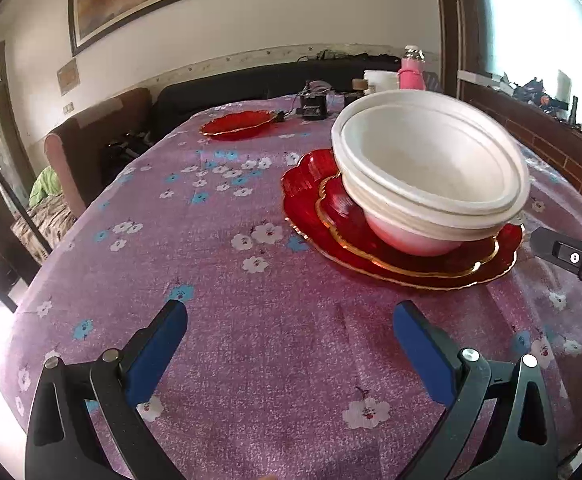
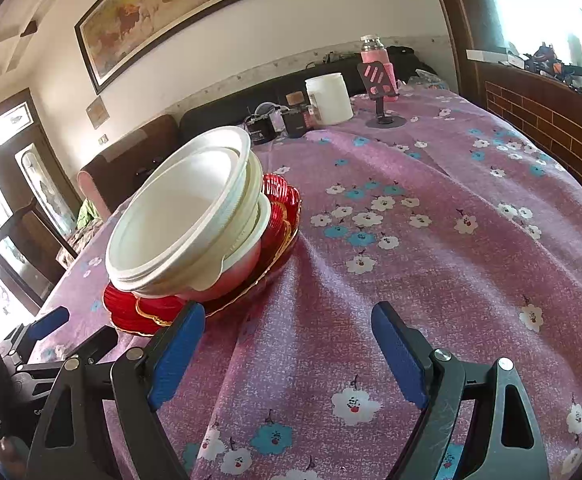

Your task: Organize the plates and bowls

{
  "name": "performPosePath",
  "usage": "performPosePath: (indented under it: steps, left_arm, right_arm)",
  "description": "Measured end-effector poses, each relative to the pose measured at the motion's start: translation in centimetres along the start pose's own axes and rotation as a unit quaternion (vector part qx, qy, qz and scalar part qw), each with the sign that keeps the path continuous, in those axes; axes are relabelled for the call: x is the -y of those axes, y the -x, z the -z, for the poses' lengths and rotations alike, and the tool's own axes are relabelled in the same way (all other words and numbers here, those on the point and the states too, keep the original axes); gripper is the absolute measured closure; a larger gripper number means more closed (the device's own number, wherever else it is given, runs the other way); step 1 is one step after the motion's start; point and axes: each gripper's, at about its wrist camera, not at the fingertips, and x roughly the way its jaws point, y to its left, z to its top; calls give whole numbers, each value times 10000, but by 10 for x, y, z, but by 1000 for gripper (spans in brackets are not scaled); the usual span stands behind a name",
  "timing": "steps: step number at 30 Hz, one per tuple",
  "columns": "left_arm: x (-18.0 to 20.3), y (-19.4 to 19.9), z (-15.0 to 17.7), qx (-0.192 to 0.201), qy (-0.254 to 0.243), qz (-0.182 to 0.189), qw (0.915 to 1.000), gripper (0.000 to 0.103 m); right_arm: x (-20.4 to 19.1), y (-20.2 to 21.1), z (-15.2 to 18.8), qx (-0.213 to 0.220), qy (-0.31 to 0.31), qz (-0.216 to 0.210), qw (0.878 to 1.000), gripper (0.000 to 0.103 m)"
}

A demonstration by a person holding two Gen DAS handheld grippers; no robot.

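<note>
Left wrist view shows nested white bowls (image 1: 431, 168) tilted on stacked red plates (image 1: 371, 256), empty inside, while both tongs, left (image 1: 291, 328) and right (image 2: 287, 328), stand apart, holding nothing.

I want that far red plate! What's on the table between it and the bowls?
Only bare flowered cloth lies between the far plate and the bowls stacked on red plates, seen in the left wrist view.

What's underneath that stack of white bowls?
The bowls sit on a small red plate stacked on a larger red plate. The plates' centres are covered by the bowls.
</note>
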Motion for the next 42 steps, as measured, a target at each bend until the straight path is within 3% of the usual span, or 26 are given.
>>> performPosePath:
  steps: [10,42]
  left_arm:
    - [-2,-4,2,-236,71,-51,9997,0]
    - [17,1,6,-178,-330,-229,9990,0]
  right_arm:
    - [-1,-1,0,-10,17,-8,10000,14]
    - [-2,-3,1,17,67,-33,10000,14]
